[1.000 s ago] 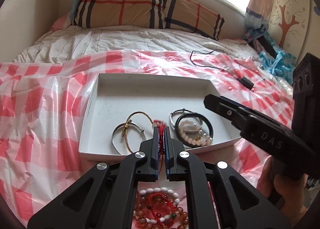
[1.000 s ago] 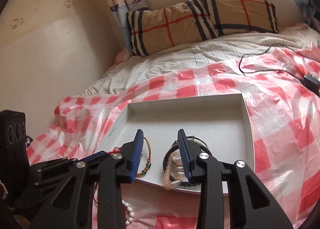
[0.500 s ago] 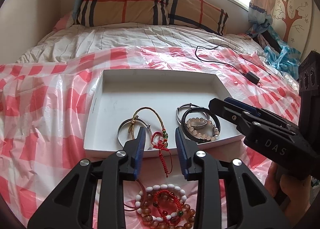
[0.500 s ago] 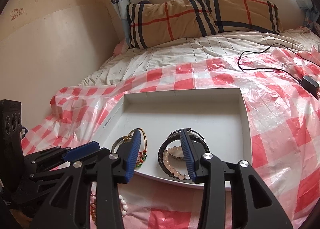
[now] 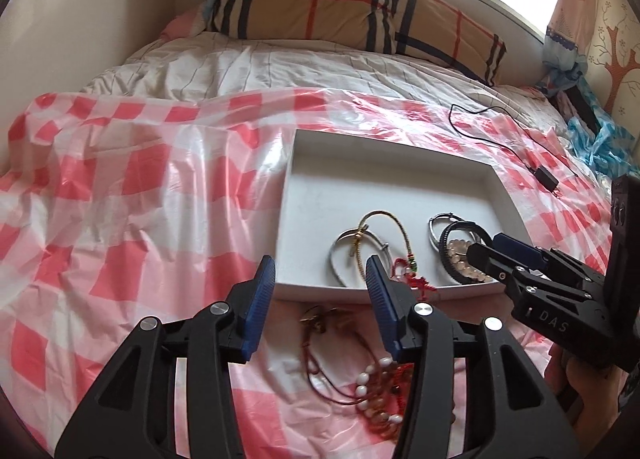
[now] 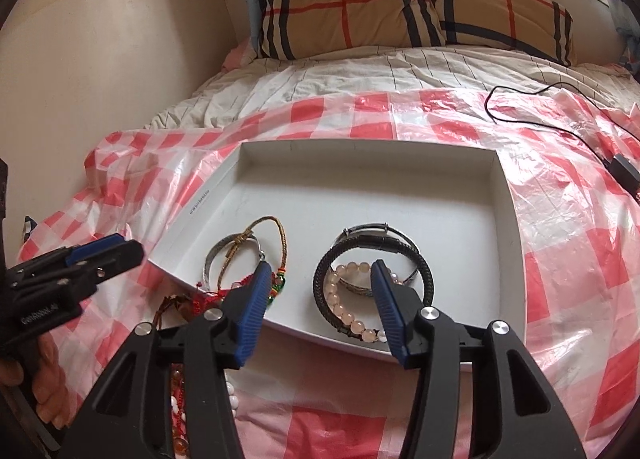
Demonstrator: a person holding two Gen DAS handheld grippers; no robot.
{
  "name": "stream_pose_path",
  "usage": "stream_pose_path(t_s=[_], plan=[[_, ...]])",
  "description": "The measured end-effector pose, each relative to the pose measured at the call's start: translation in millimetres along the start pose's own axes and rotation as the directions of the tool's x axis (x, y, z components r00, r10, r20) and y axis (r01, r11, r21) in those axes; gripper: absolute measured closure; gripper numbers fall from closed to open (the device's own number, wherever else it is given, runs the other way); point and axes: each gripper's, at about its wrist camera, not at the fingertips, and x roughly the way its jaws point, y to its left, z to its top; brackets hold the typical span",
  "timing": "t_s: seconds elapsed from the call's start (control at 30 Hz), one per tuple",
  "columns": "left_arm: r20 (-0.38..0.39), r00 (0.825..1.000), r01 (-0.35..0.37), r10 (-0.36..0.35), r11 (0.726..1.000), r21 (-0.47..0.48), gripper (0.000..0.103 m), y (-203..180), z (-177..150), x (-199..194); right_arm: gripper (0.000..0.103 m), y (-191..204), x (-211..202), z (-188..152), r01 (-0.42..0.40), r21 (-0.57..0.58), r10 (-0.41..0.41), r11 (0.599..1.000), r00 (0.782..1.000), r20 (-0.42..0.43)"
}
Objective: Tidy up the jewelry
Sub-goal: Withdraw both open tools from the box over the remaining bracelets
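Note:
A white tray (image 5: 384, 187) (image 6: 360, 179) lies on the checked plastic sheet. In it are a silver bangle with a gold cord bracelet (image 5: 360, 247) (image 6: 240, 247), a red knotted cord (image 5: 416, 279) hanging over the front rim, and a black braided band with pink beads (image 6: 352, 299) (image 5: 460, 255). A pile of white and red bead bracelets (image 5: 380, 391) lies in front of the tray. My left gripper (image 5: 320, 275) is open and empty above the front rim. My right gripper (image 6: 318, 275) is open and empty over the tray's front.
A plaid pillow (image 5: 344, 7) lies at the head of the bed. A black cable with an adapter (image 5: 546, 177) lies right of the tray. A wall (image 6: 80, 59) runs along the left. Blue plastic (image 5: 608, 143) lies at far right.
My left gripper has opened and let go of the red cord, which now hangs over the tray's front rim. It has drawn back and swung left. The right gripper has opened wider.

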Motion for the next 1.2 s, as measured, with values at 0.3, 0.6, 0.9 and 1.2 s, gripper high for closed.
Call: stream_pose_path(t_s=[0.3,0.6,0.9,1.2], plan=[[-0.066,0.995,-0.072,0.081,0.99,0.124,0.058,-2,-14,4,0.052,-3,-7,-3,-0.034,0.027,0.035,0.999,0.999,-0.027],[-0.077,0.992,-0.092,0.1,0.991,0.093,0.056,15,-14,-2,0.041,69,16,-30,0.121,-0.433,-0.165,0.893,0.984,-0.065],[-0.1,0.991,-0.079,0.092,0.988,0.132,0.056,10,-17,0,0.036,-4,-21,5,0.137,0.062,-0.143,0.989,0.984,0.111],[-0.15,0.982,-0.071,0.112,0.965,0.251,0.056,-10,-33,10,0.031,6,-28,-5,0.185,-0.103,-0.184,0.977,0.983,0.015]])
